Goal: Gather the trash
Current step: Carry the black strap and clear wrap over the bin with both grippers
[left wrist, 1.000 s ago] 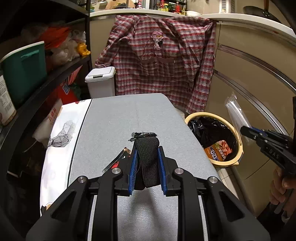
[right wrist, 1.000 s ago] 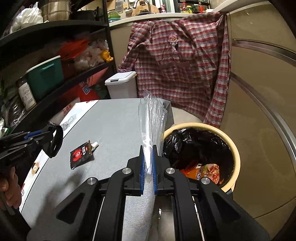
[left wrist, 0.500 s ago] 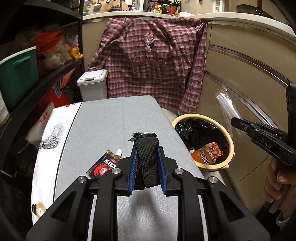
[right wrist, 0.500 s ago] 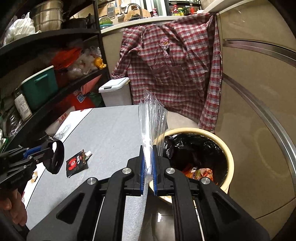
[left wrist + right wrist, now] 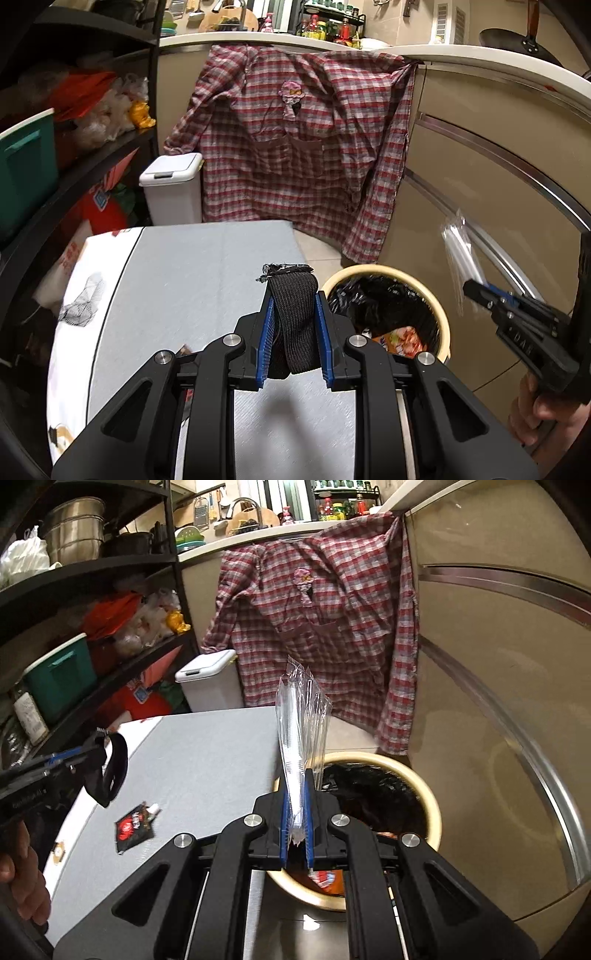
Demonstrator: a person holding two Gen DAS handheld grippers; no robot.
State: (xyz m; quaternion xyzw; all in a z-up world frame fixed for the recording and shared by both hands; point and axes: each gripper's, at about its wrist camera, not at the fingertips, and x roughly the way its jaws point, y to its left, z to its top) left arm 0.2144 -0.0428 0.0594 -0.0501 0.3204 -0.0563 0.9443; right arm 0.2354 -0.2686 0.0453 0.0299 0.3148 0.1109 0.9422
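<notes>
My left gripper (image 5: 293,314) is shut on a black woven strap (image 5: 295,314) and holds it above the grey table's right edge, close to the cream bin (image 5: 441,314) lined with a black bag. My right gripper (image 5: 296,812) is shut on a clear plastic wrapper (image 5: 301,720) that stands up from its jaws, above the bin's near-left rim (image 5: 430,801). In the right wrist view the left gripper (image 5: 92,757) hangs at far left with the strap (image 5: 110,771). A black and red sauce sachet (image 5: 135,825) lies on the table.
The bin holds an orange snack packet (image 5: 400,338). A white lidded bin (image 5: 173,192) and a plaid shirt (image 5: 295,147) stand beyond the table (image 5: 192,273). Black shelves with a teal box (image 5: 22,173) line the left. A beige cabinet (image 5: 498,701) is right.
Both grippers have moved right toward the bin with their loads. The right gripper now sits above the bin's rim. The sachet is almost hidden behind the left gripper.
</notes>
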